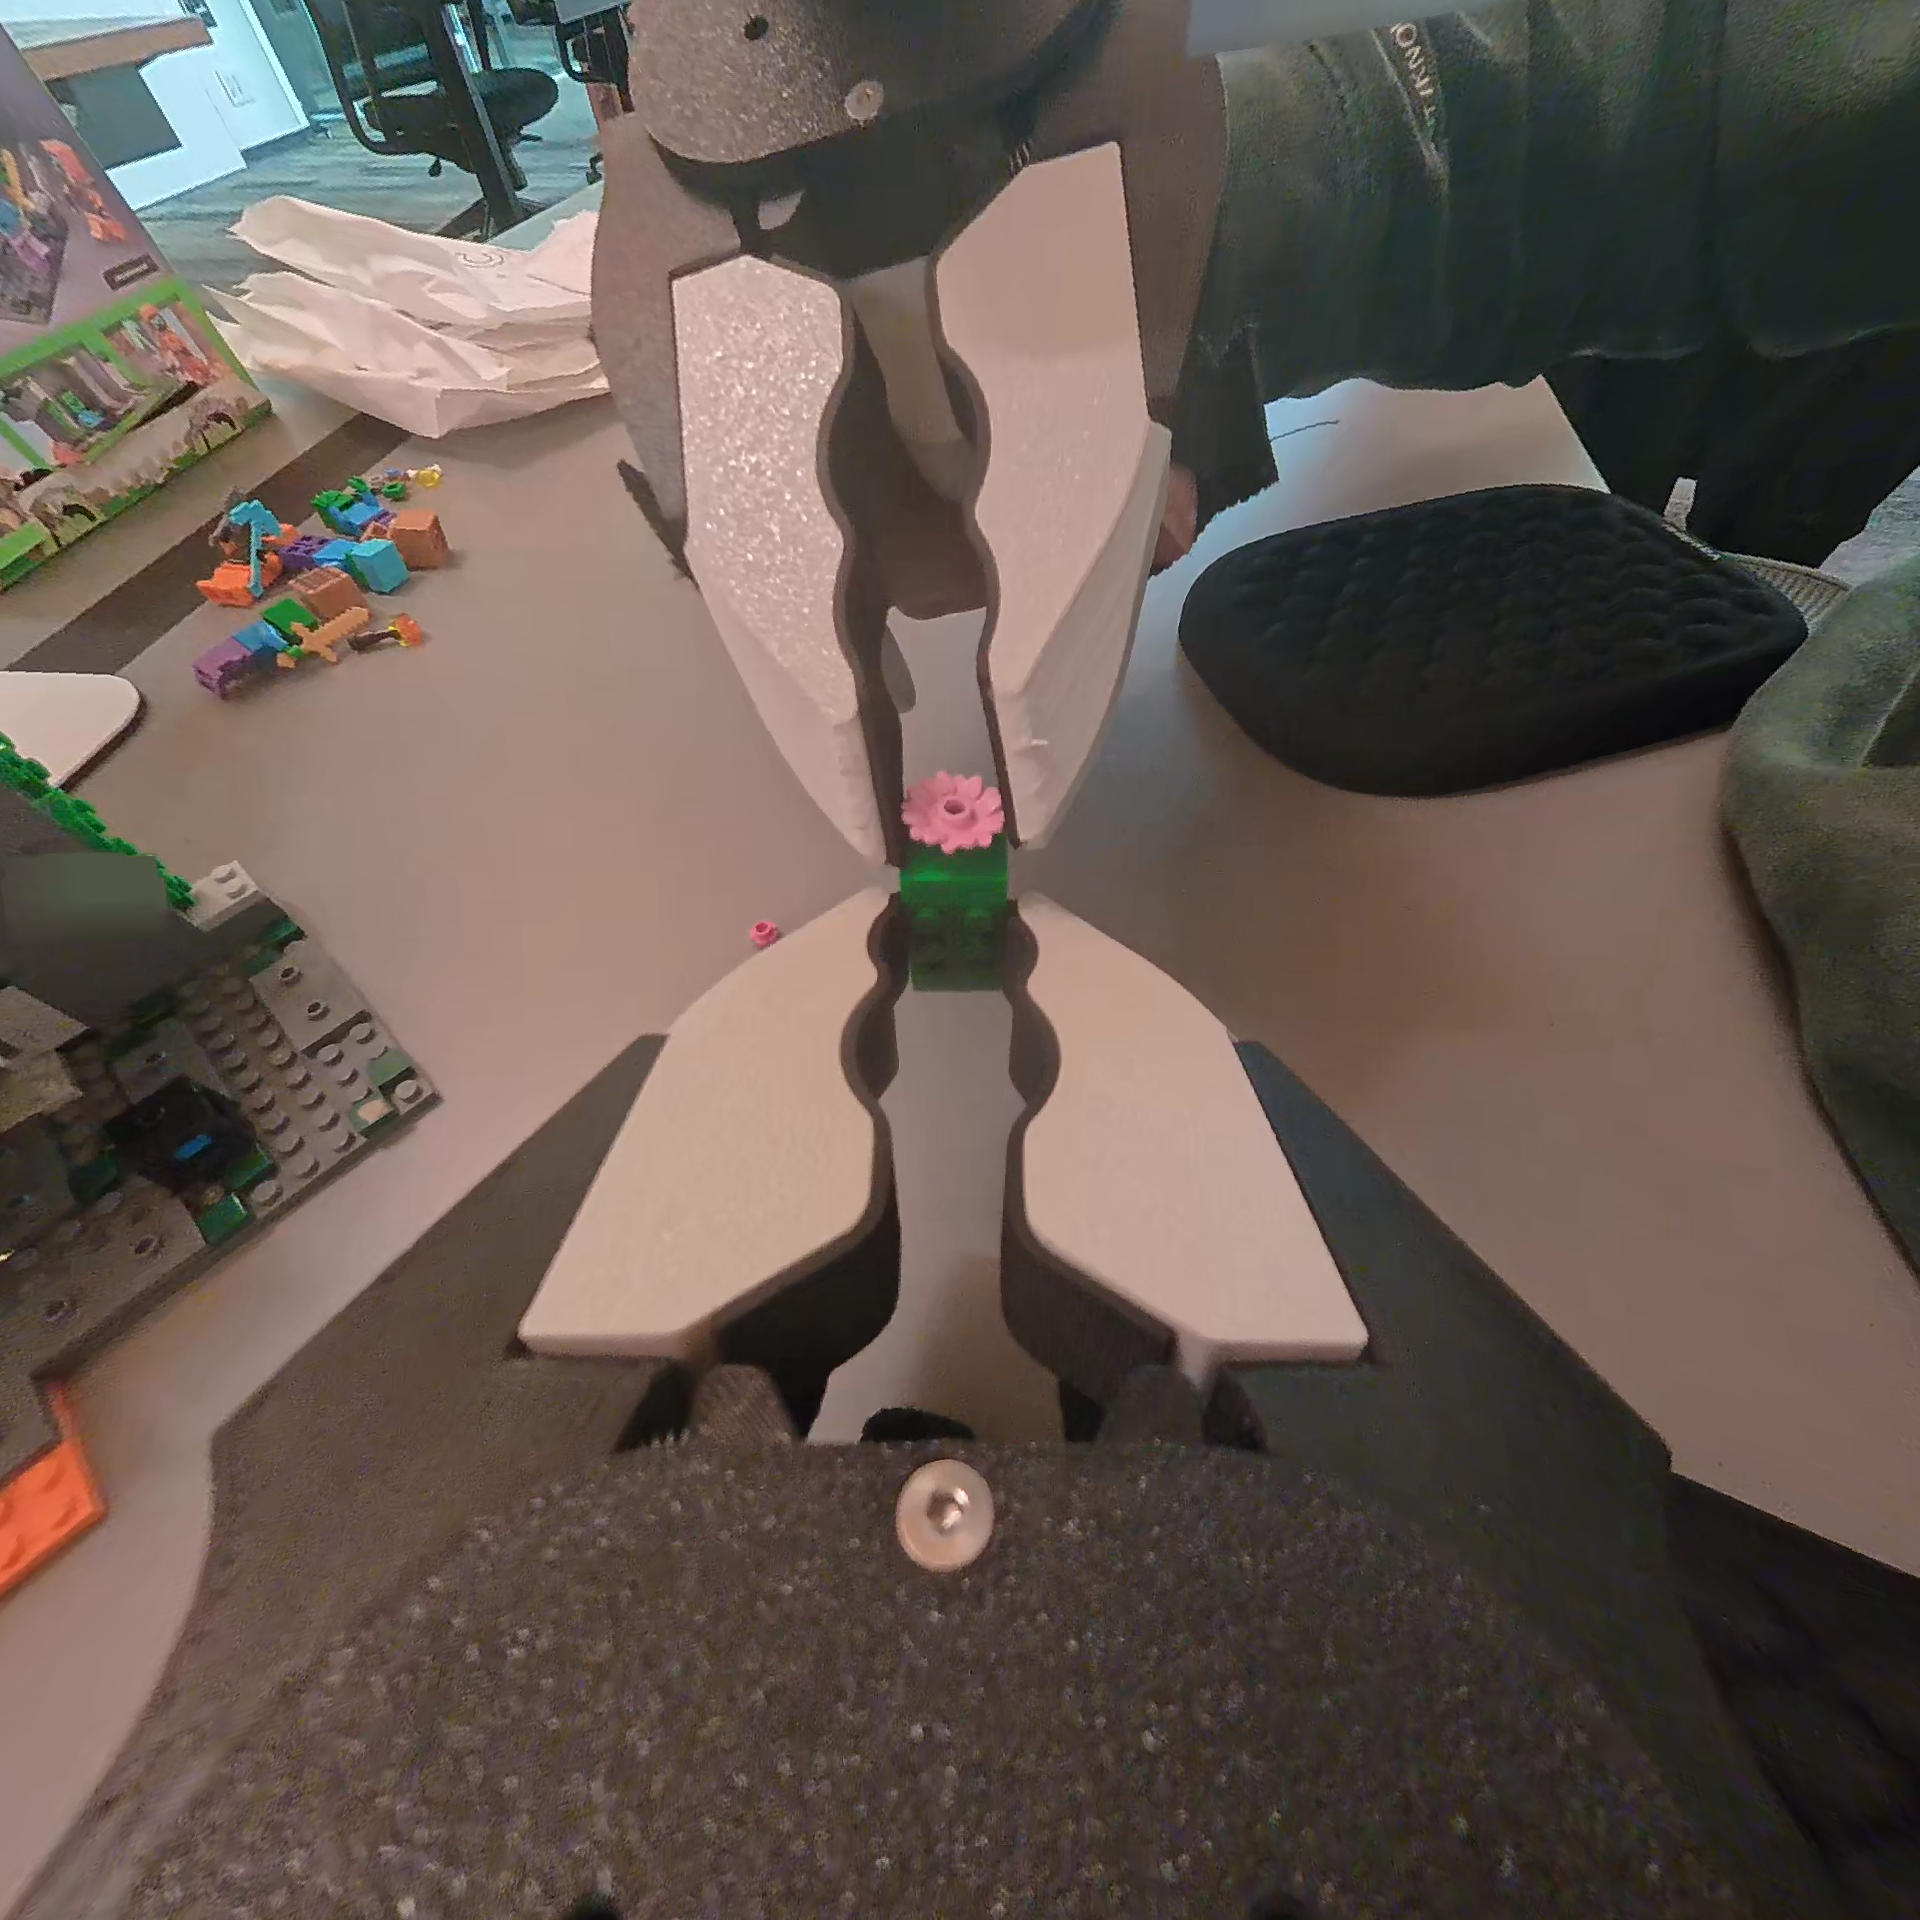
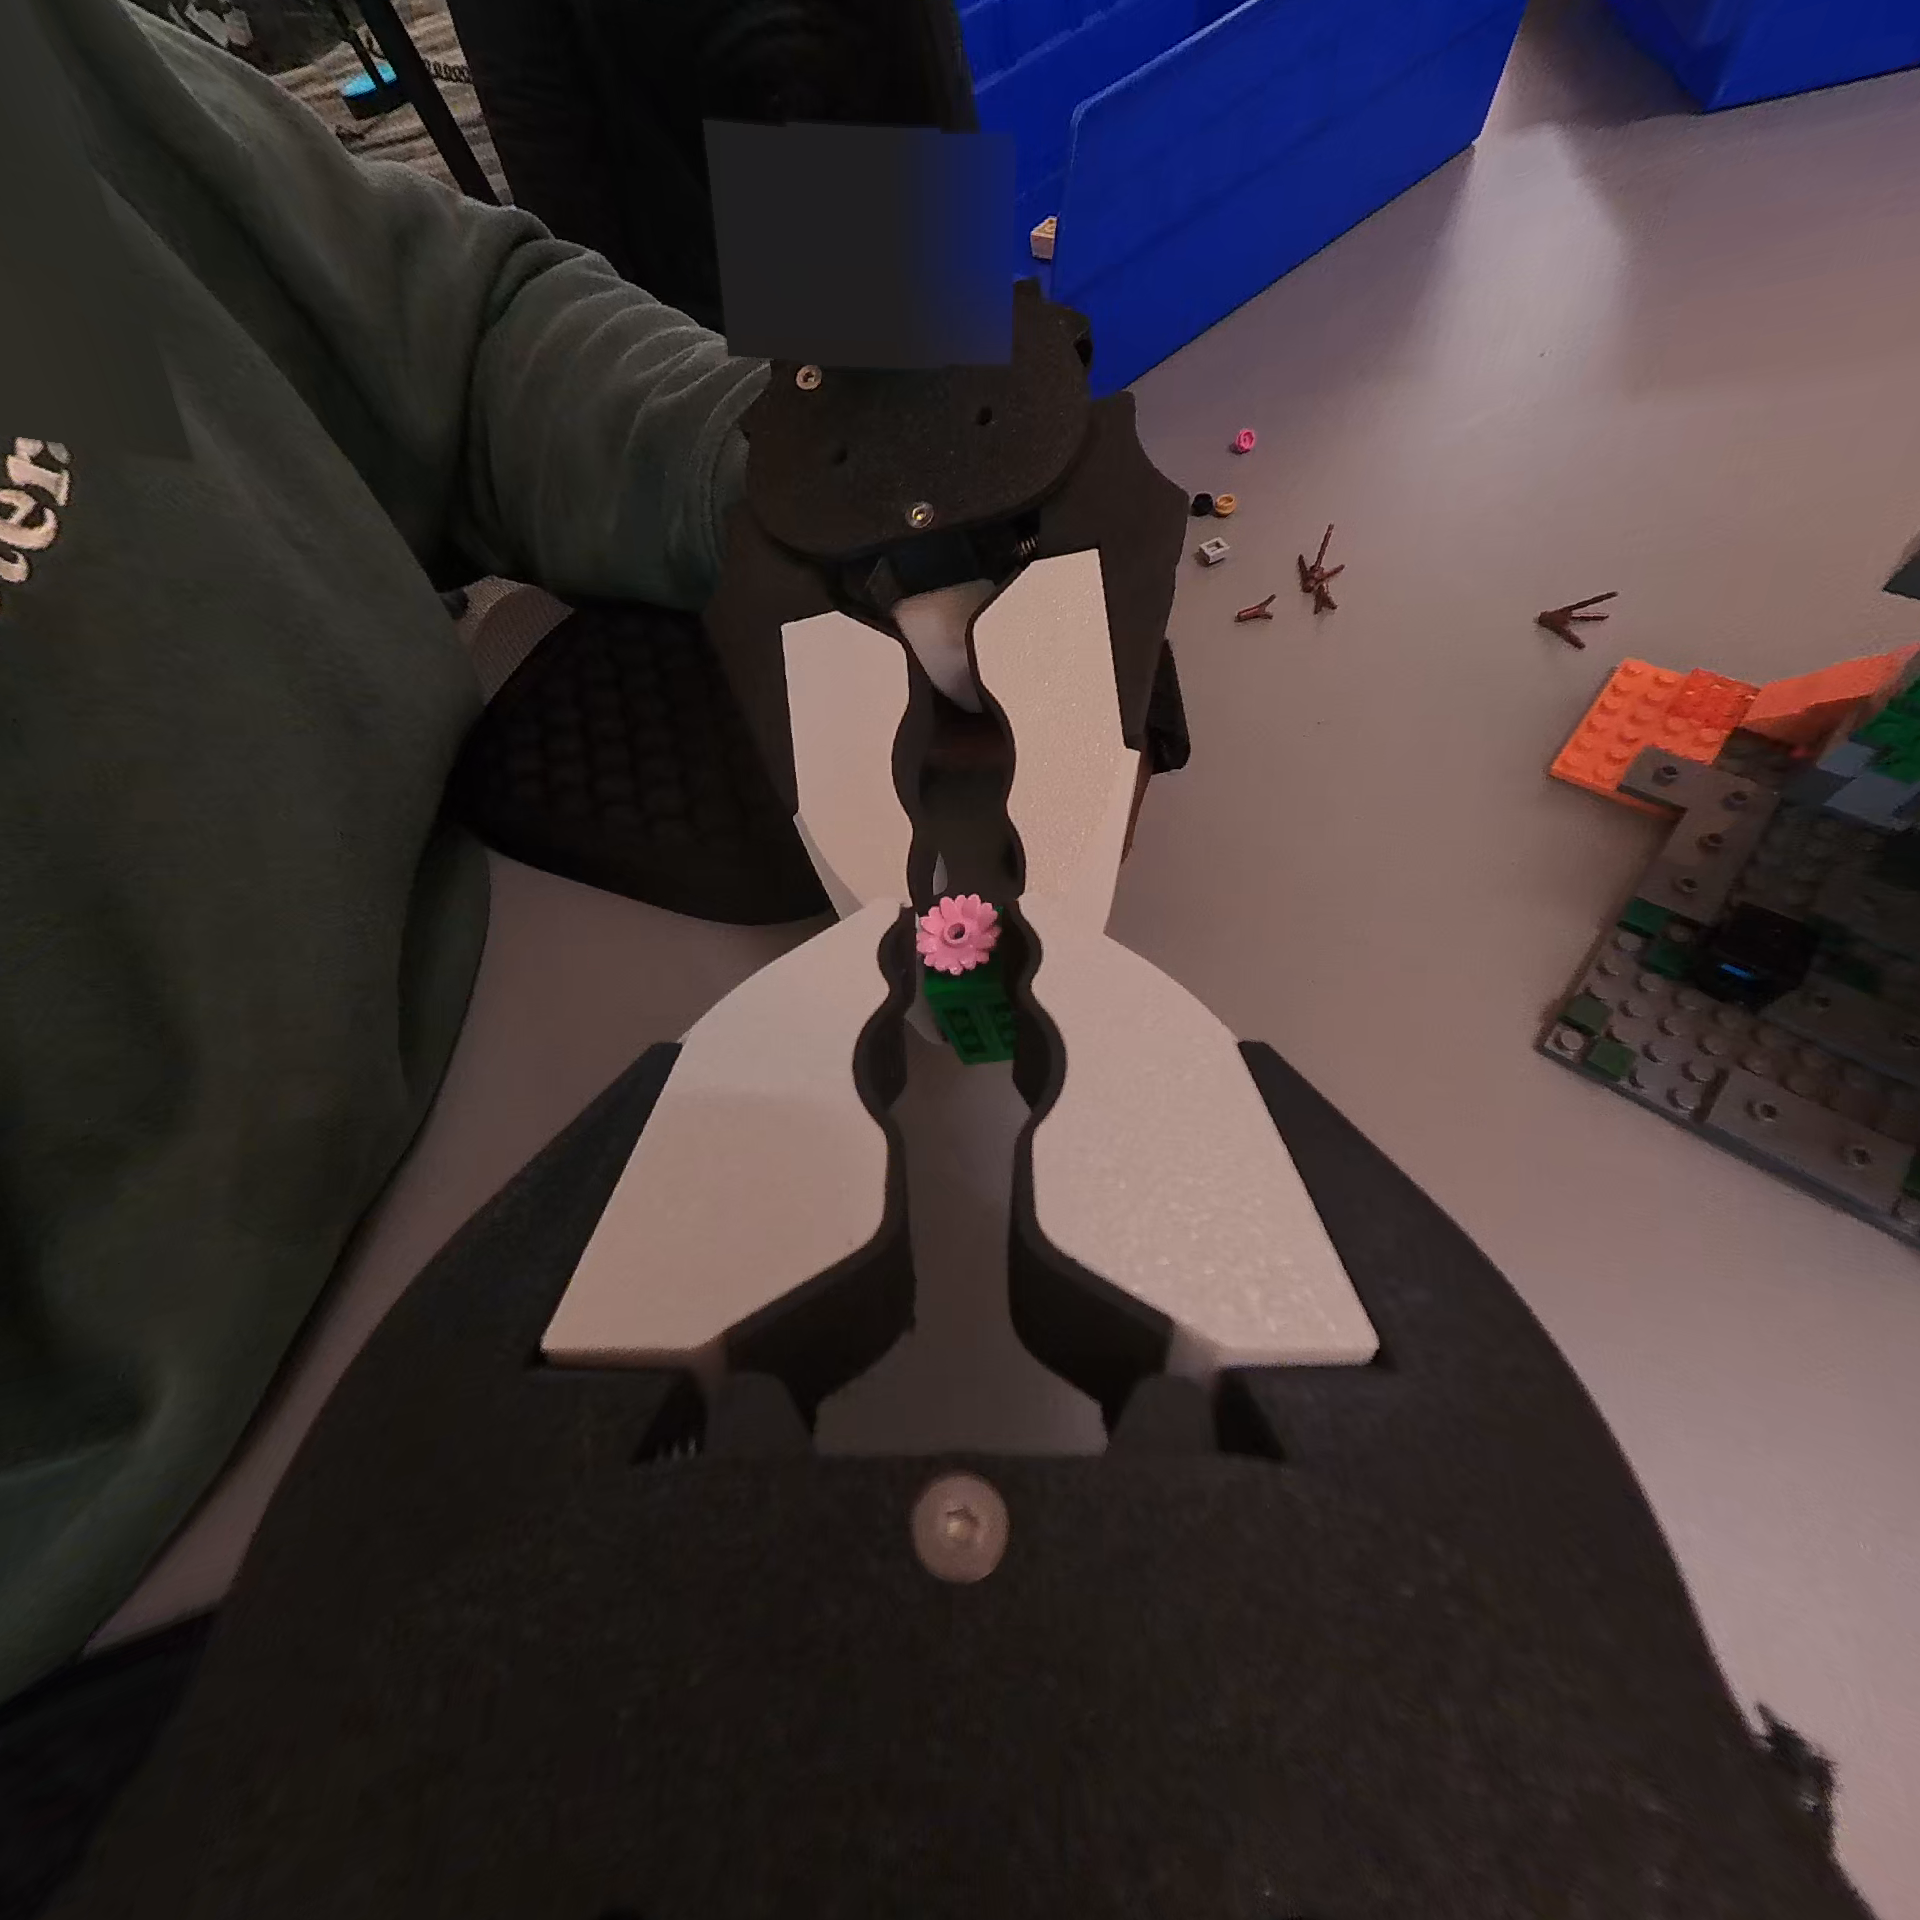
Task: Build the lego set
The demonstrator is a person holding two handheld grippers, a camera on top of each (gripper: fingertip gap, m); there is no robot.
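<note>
A small stack of green bricks (image 1: 956, 935) with a pink flower (image 1: 952, 812) on top is held above the grey table. My left gripper (image 1: 954, 914) is shut on the green bricks from the near side. My right gripper (image 1: 954, 844) comes in from the far side, its tips closed around the flower. In the right wrist view the flower (image 2: 956, 933) sits between my right gripper's (image 2: 961, 928) tips, with the green bricks (image 2: 971, 1023) just below it. The left gripper (image 2: 966, 883) faces it from behind.
The partly built model on grey baseplates (image 1: 301, 1070) (image 2: 1714, 1081) lies to one side. Loose coloured pieces (image 1: 322, 582), the set's box (image 1: 94, 395), white paper bags (image 1: 416, 312), a black pad (image 1: 1486, 644), a tiny pink piece (image 1: 766, 932), brown twig pieces (image 2: 1320, 577) and blue bins (image 2: 1247, 156) surround it. My two grippers' fingertips are within a few centimetres of each other.
</note>
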